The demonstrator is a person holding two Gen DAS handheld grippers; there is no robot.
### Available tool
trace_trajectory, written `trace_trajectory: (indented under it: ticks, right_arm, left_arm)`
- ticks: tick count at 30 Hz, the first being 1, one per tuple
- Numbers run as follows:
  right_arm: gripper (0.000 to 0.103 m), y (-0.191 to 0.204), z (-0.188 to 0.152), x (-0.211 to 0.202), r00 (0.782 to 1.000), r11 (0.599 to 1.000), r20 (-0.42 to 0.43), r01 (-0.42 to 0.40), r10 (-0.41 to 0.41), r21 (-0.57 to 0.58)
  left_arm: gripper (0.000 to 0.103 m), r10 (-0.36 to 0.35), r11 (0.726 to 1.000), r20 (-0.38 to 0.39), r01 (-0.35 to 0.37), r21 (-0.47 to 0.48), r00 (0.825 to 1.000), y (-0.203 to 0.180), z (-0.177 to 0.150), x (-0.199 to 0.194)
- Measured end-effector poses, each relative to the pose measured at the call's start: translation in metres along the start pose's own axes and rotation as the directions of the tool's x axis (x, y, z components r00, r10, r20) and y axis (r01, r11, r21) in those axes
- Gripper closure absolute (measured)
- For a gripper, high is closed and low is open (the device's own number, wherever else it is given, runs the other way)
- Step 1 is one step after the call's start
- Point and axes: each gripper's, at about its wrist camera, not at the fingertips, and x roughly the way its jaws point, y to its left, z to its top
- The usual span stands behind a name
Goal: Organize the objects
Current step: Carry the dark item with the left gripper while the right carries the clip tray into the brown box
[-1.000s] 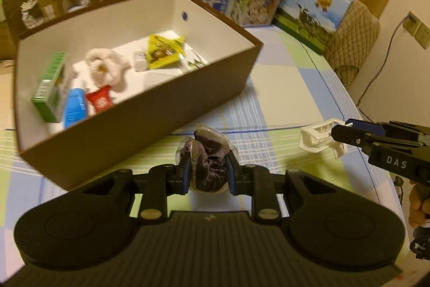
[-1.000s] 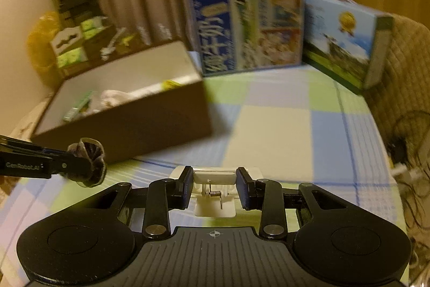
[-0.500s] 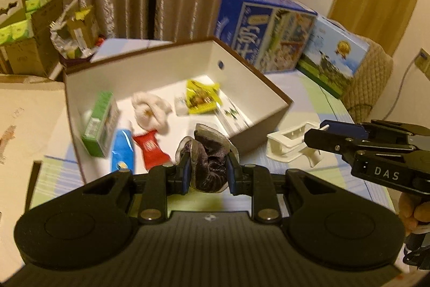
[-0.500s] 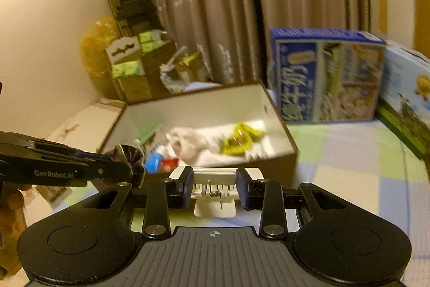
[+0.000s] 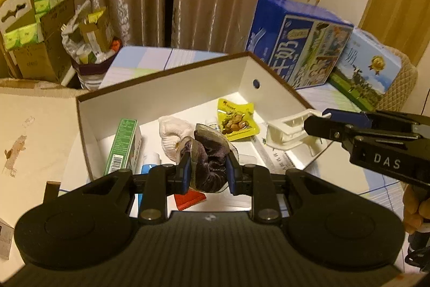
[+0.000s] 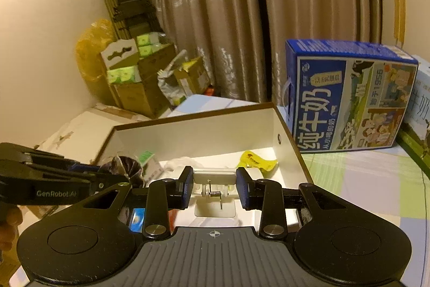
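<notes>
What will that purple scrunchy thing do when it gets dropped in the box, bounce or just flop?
Probably flop. The purple cloth bundle looks soft: it bulges and wrinkles where the left tool squeezes it, so it likely lands quietly and stays put. It seems light, and its clear wrapper might make it a bit slippery. It should not roll far inside the box.

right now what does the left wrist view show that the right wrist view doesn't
Only the left wrist view shows the red packet and the right tongs side-on, gripping the white clip. Only the right wrist view shows the clip's spring and the left tongs side-on. Both show the brown box, yellow snack packet, green carton and the dark cloth bundle held by the left tongs.
</notes>
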Motion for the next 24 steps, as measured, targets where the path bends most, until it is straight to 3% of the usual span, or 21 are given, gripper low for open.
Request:
trace_trajectory:
  ticks: [12, 21, 24]
  right_arm:
    - [0.072, -0.018, 0.000, 0.058, 0.992, 0.997, -0.119, 0.055, -0.048, 0.057]
    - [0.072, -0.029, 0.001, 0.076, 0.986, 0.993, -0.157, 0.064, -0.047, 0.104]
    - [0.072, -0.031, 0.003, 0.080, 0.986, 0.991, -0.163, 0.058, -0.038, 0.117]
  left_arm:
    - [0.081, -0.007, 1.000, -0.123, 0.009, 0.019, 0.992, 0.004, 0.009, 0.072]
    - [0.077, -0.007, 0.999, -0.161, 0.012, 0.032, 0.987, 0.003, 0.011, 0.102]
    - [0.067, -0.002, 0.999, -0.153, 0.008, 0.038, 0.988, 0.004, 0.012, 0.104]
